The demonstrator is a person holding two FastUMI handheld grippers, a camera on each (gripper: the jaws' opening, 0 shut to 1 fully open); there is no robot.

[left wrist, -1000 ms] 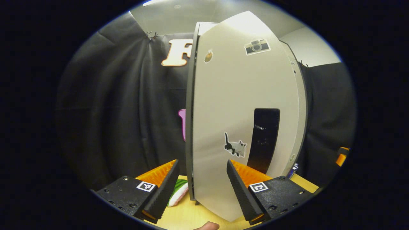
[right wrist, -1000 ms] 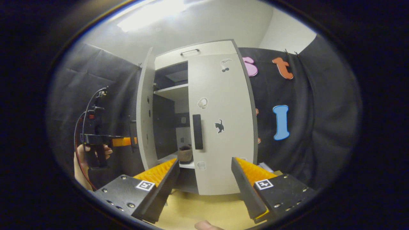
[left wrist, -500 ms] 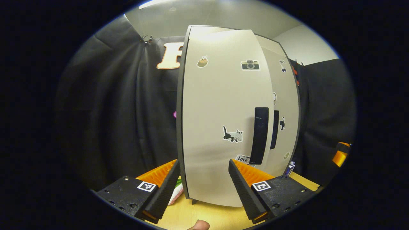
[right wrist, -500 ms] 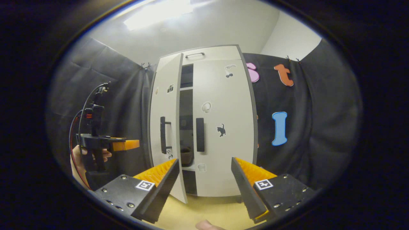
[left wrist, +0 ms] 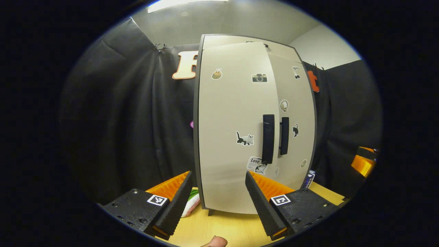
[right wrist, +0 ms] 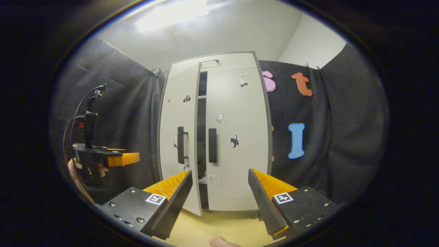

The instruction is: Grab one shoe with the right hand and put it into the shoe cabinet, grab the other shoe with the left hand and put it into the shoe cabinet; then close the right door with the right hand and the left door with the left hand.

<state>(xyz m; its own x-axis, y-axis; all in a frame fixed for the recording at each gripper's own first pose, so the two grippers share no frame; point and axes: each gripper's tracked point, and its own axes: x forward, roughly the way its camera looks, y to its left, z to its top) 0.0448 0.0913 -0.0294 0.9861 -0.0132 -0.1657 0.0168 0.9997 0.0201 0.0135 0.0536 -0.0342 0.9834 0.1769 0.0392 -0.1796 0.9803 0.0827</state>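
a: tongs? 
b: left tongs [left wrist: 216, 193] released, nothing between them. right tongs [right wrist: 219, 192] released too, held back from the shoe cabinet [right wrist: 214, 137].
a: doors?
b: right door [right wrist: 236, 137] shut flat. left door [right wrist: 178, 137] almost shut, a dark slit beside its handle [right wrist: 180, 144].
a: shoes?
b: one shoe [right wrist: 200, 168] dimly visible inside through the slit. cabinet stands on the table [left wrist: 223, 228].

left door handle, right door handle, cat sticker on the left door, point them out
left door handle [left wrist: 268, 138], left gripper view, mid bar
right door handle [right wrist: 212, 145], right gripper view, mid bar
cat sticker [left wrist: 245, 138], left gripper view, body
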